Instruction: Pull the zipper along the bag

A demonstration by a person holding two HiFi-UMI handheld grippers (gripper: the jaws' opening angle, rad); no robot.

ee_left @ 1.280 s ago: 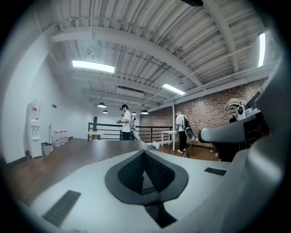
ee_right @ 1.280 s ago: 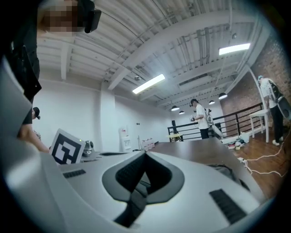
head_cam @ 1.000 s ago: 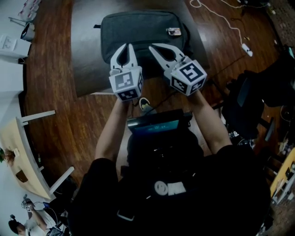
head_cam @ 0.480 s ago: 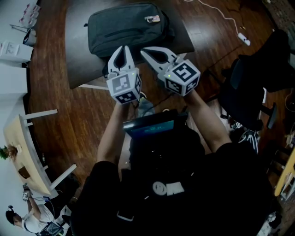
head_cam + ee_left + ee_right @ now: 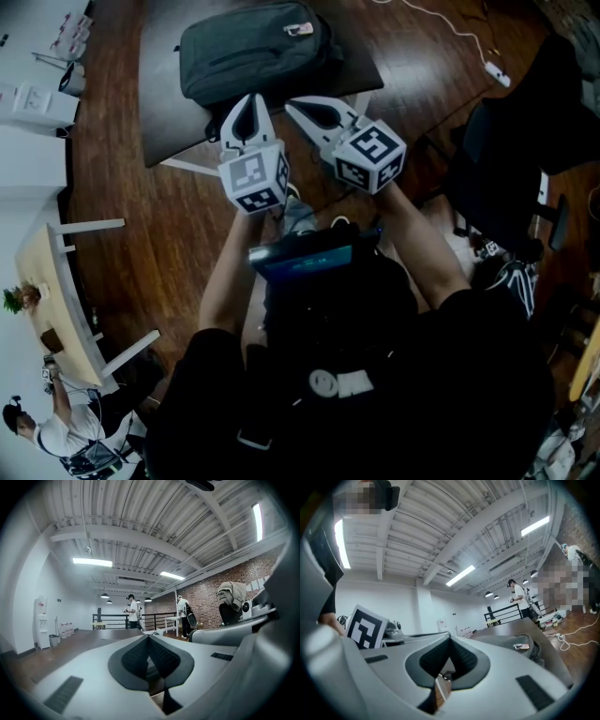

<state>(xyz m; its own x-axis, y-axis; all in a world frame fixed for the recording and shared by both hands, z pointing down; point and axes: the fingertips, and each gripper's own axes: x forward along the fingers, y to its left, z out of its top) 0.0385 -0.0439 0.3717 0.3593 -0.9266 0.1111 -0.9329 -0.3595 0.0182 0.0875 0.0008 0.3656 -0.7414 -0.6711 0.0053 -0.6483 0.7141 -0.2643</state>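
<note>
Both grippers were held side by side above the wooden floor, short of the table. The left gripper was seen with its jaws brought fully together, the ribbed pads meeting at the tips, and nothing was caught between them. The right gripper was likewise closed tight, its jaws pressed tip to tip with nothing gripped.

The dark grey bag was laid flat on the table, ahead of both pairs of jaws and apart from them, untouched by either. From the right gripper view, the bag was found beyond the jaw tips and off to their right, with a small light tag on its top. The zipper pull could not be made out in any view.
</note>
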